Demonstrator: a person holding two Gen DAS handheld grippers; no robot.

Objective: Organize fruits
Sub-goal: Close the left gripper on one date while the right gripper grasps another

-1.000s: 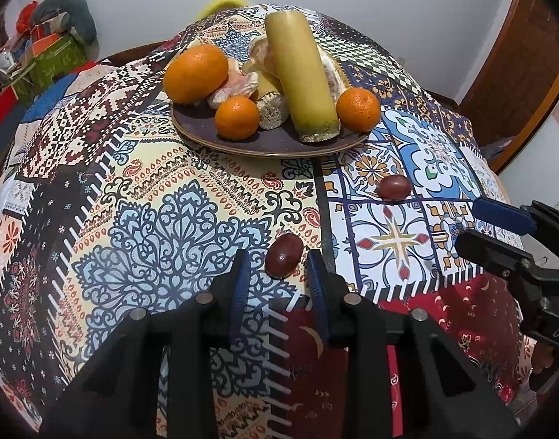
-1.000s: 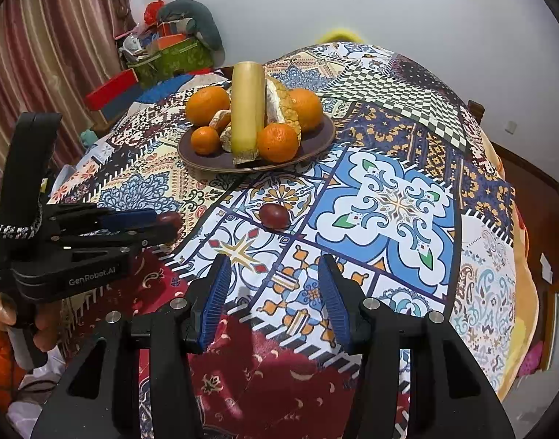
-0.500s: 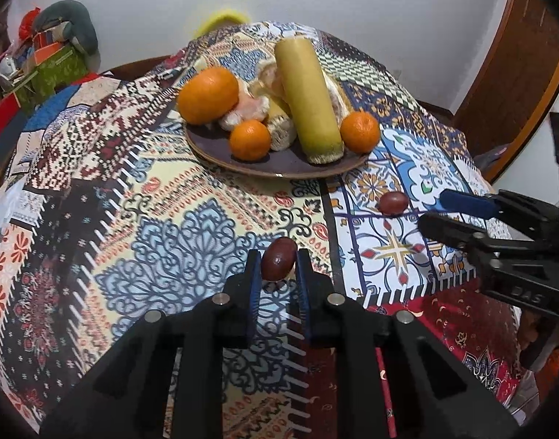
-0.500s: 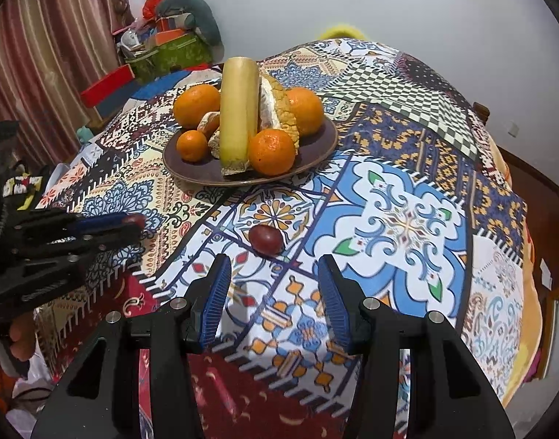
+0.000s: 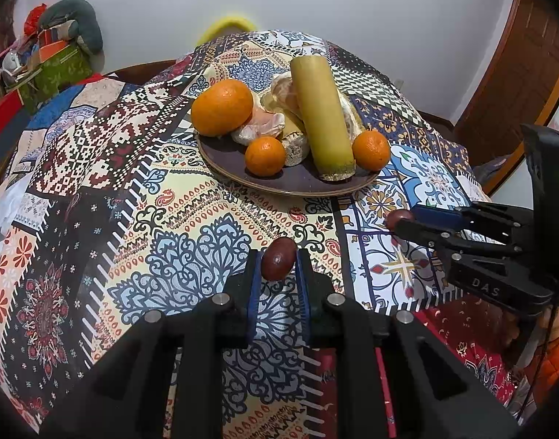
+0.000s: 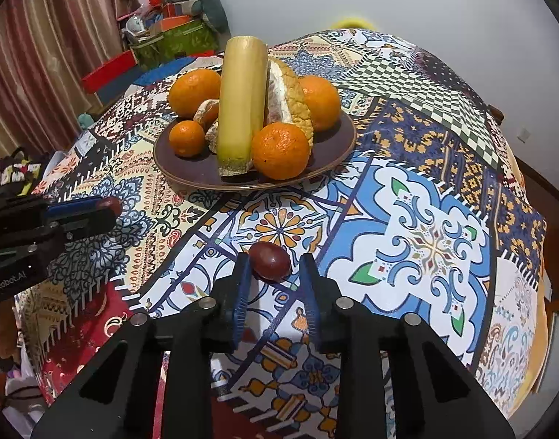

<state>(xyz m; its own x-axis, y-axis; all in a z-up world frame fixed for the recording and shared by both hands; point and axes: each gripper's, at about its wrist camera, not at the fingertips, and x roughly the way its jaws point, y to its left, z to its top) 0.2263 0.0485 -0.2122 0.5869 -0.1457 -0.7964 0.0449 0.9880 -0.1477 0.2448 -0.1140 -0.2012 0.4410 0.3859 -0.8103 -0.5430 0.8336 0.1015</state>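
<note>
- Your left gripper (image 5: 277, 269) has its fingers pinched tight on a date (image 5: 278, 263), tip-held (so it likely clears the cloth (image 5: 191, 234) for the carry).
- Your right gripper (image 6: 274, 274) has just been closing; the fingers are narrow around the second date (image 6: 270, 261). The left pad touches it, a sliver of gap shows on the right, so whether the grip is firm you can't tell.
- Both dates sit near the worktop's front edge, well short of the plate (image 5: 224, 153), which already carries oranges (image 5: 222, 107) and a cane stalk (image 5: 321, 117). The plate looks like the target.
- Both grippers pitch steeply down and forward at the plate, side by side and well apart.
</note>
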